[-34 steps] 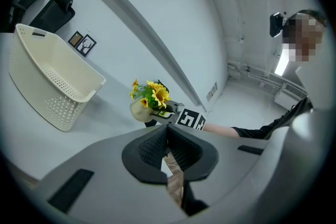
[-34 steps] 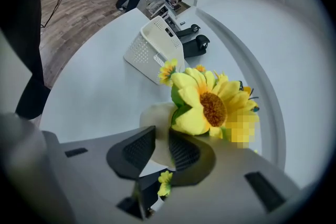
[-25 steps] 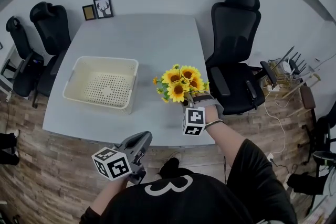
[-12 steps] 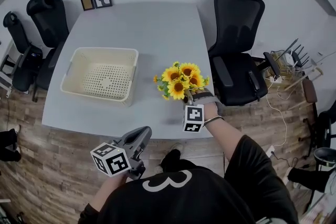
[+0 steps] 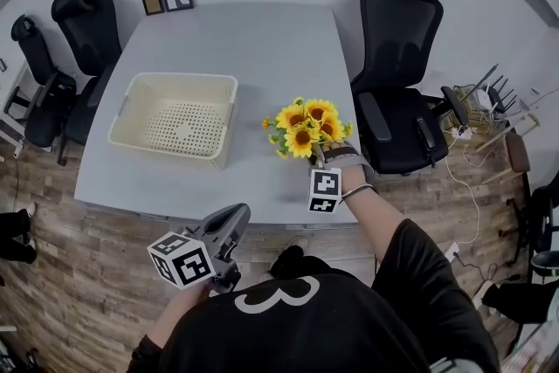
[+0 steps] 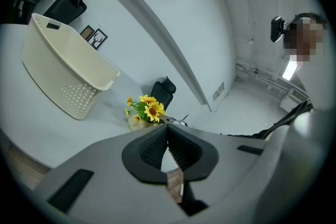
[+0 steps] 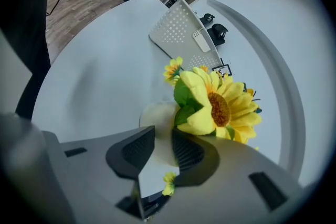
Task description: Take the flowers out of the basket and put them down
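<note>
Right tongs grip flowers near table edge; basket well apart.

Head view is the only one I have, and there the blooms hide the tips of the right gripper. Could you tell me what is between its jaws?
Observer: In the right gripper view, a pale round pot under the flowers fills the gap of the right gripper. Both jaws lie against the sides of the pot.
Operator: Thank you. In my view the left gripper is seen only from behind, near the table edge. Is it open or shut?
Observer: In the left gripper view, the left gripper has its jaws together at the tips, with nothing between them.
</note>
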A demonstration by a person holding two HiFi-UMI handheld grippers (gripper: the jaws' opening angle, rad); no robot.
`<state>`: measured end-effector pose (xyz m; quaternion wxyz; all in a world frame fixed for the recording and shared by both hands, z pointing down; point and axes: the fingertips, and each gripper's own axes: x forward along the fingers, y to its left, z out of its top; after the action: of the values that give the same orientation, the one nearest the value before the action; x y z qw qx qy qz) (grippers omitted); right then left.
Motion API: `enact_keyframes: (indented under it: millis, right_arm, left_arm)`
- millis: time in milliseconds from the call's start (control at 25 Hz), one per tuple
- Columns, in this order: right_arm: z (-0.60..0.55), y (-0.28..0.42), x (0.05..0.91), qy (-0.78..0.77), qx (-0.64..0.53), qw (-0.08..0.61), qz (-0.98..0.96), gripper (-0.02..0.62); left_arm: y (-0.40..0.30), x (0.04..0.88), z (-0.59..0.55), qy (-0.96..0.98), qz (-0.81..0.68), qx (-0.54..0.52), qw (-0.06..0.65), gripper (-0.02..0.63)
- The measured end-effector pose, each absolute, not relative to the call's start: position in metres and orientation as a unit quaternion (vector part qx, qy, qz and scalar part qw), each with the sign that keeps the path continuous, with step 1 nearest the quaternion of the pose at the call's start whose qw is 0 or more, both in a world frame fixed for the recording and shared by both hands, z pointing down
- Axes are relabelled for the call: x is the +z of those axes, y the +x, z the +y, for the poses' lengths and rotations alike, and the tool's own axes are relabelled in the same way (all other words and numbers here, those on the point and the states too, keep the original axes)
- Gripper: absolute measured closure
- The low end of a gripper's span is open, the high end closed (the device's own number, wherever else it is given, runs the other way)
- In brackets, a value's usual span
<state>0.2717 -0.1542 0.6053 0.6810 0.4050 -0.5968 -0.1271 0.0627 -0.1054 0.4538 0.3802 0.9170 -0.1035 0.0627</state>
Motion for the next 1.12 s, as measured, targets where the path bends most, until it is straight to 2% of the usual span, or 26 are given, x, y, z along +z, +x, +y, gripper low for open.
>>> enact_keyframes:
  millis: [160, 280, 760, 920, 1120]
  right_arm:
    - [-0.155, 0.272, 0.607, 0.406, -0.118, 0.685, -0.593, 0.491]
    - [-0.155, 0.271, 0.607, 0.416, -0.111, 0.681, -0.593, 0.420]
    - [-0.137, 0.264, 0.582, 0.455, -0.121, 0.654, -0.592, 0.337]
    - [-0.109, 0.249, 0.549, 0.486, -0.126, 0.608, -0.615, 0.337]
    - [-0.057, 0.226, 0.487, 0.539, -0.112, 0.496, -0.672, 0.337]
  left_arm:
    - [0.047, 0.449, -0.104, 0.919, -0.113, 0.053, 0.374, 0.592]
    - [0.037, 0.448, -0.097, 0.920, -0.117, 0.051, 0.370, 0.592]
    - [0.005, 0.432, -0.074, 0.916, -0.176, 0.016, 0.359, 0.592]
    - [0.010, 0.419, -0.046, 0.919, -0.175, 0.013, 0.352, 0.592]
    - [0.033, 0.397, -0.010, 0.931, -0.153, 0.001, 0.332, 0.592]
